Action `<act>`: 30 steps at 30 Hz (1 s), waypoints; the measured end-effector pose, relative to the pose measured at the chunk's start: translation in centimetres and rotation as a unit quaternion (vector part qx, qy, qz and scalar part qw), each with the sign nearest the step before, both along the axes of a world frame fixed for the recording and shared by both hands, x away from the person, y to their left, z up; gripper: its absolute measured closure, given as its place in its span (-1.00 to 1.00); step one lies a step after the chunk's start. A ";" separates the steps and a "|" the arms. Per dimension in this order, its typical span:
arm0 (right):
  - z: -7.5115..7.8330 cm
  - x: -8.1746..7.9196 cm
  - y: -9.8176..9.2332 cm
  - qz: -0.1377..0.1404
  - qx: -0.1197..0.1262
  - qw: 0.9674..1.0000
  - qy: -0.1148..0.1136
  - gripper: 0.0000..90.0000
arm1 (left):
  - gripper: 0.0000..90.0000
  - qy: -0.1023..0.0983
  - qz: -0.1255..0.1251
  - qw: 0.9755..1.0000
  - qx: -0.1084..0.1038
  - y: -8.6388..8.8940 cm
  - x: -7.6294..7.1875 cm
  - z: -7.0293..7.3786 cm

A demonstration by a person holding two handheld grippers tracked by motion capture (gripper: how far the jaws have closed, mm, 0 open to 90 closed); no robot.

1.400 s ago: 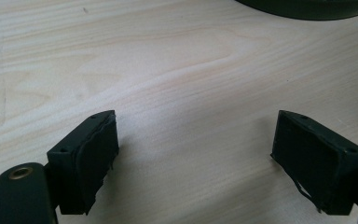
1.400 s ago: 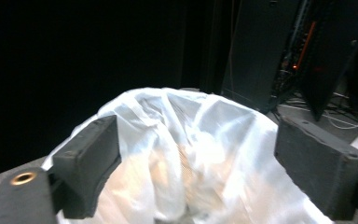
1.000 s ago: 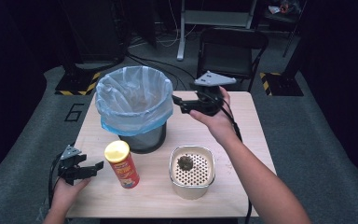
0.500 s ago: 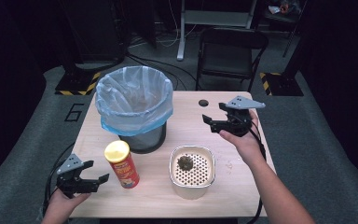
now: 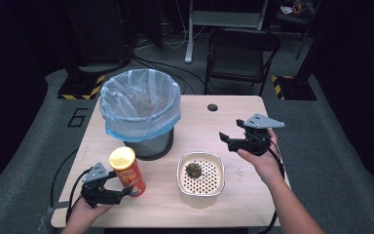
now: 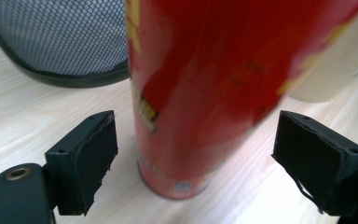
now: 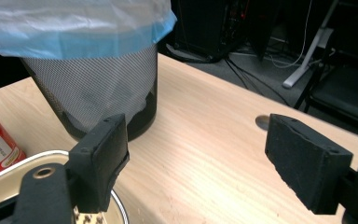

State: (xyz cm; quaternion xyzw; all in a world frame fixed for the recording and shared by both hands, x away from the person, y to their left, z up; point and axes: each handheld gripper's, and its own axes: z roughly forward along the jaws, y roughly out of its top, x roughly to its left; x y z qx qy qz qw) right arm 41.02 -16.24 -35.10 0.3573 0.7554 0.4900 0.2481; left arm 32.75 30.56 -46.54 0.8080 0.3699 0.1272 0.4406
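A red snack can [image 5: 128, 173] with a yellow lid stands upright near the table's front left. My left gripper [image 5: 124, 190] straddles its lower part. In the left gripper view the can [image 6: 205, 93] stands between the two pads [image 6: 91, 158] with a gap on each side. The jaws have just been closing a little but do not touch it, so the left gripper [image 6: 205, 163] is open. My right gripper [image 5: 225, 140] is held above the table's right side, open and empty, pointing left. In its own view the right gripper [image 7: 200, 158] faces the bin [image 7: 98, 84].
A mesh bin [image 5: 141, 107] lined with a blue bag stands at the back left. A cream container [image 5: 200, 202] with a perforated insert and a dark lump [image 5: 193, 169] sits front centre. The table has a cable hole [image 5: 213, 107]. A chair [image 5: 238, 53] stands behind.
My right gripper has swung from beside the bin's rim to the right and down. My left gripper has slid right until its jaws stand on either side of the can.
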 end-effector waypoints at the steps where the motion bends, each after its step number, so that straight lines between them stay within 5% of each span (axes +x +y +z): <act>1: -0.6 0.0 -0.5 -0.004 0.000 1.000 0.006 -0.54 | -0.70 -0.003 -0.003 1.000 -0.001 -0.3 0.2 -0.3; 4: -1.3 -0.1 -1.1 -0.012 0.000 1.000 0.010 -0.54 | -0.69 -0.020 0.004 1.000 -0.003 -0.4 0.3 -0.8; 9: -2.2 -0.4 -2.1 -0.025 0.001 1.000 0.013 -0.54 | -0.69 -0.006 0.007 1.000 -0.024 -0.6 0.6 -1.2; 17: -5.0 -1.4 -3.1 -0.045 -0.031 0.998 0.016 -0.54 | -0.64 -0.035 0.012 0.999 -0.010 -0.9 0.8 -1.6; 22: -6.1 -1.6 -3.4 -0.056 -0.027 0.998 0.021 -0.54 | -0.52 -0.042 0.010 0.999 -0.012 -1.0 0.6 -1.7; 27: -7.3 -1.8 -4.0 -0.066 -0.015 0.997 0.027 -0.54 | -0.48 -0.057 0.015 0.998 0.017 -1.3 0.2 -1.4; 30: -8.4 -2.0 -4.3 -0.074 -0.005 0.997 0.032 -0.54 | -0.47 -0.064 0.018 0.998 0.009 -1.2 0.0 -1.2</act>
